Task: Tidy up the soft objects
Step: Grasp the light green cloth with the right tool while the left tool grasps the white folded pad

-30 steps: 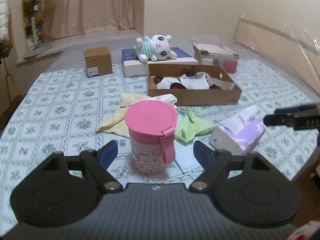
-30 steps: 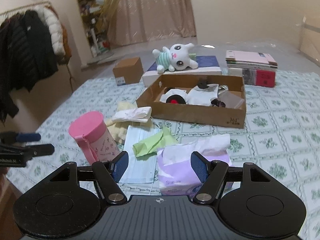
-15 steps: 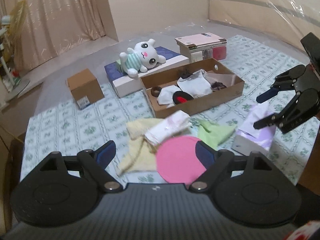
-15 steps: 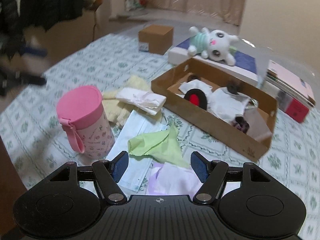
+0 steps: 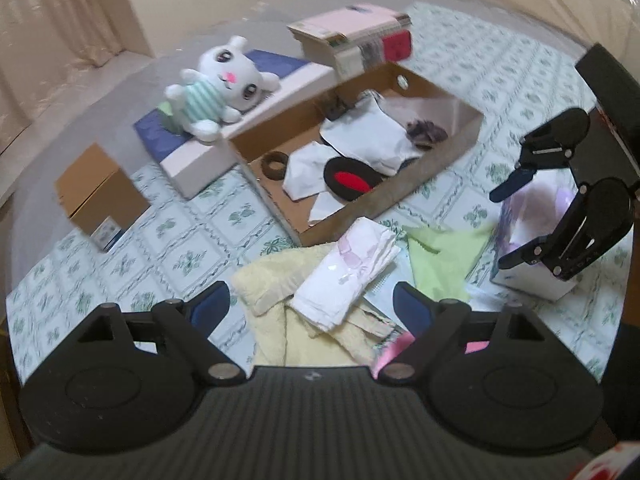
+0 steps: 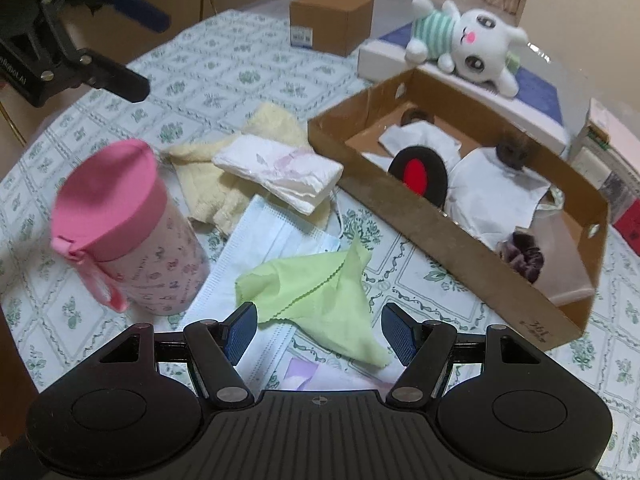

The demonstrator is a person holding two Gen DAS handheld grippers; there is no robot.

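My left gripper (image 5: 310, 308) is open and empty above a yellow towel (image 5: 276, 292) and a white folded packet (image 5: 352, 272). My right gripper (image 6: 318, 330) is open and empty just above a green cloth (image 6: 316, 284) lying on a blue face mask (image 6: 260, 248). The towel (image 6: 224, 156) and packet (image 6: 280, 168) lie to the left of a cardboard tray (image 6: 436, 220) holding white cloths and a dark scrunchie (image 6: 522, 258). The tray also shows in the left wrist view (image 5: 384, 208). A white plush bunny (image 6: 468, 40) lies on a flat box behind the tray.
A pink-lidded cup (image 6: 124, 232) stands left of the mask. A purple tissue pack (image 5: 532, 240) lies under the right gripper. A small brown box (image 5: 100, 196) and a stack of books (image 5: 356, 36) sit at the far side of the patterned tablecloth.
Both grippers moved forward and tilted down over the pile. The left one passed over the pink cup to the towel; the right one came closer to the green cloth.
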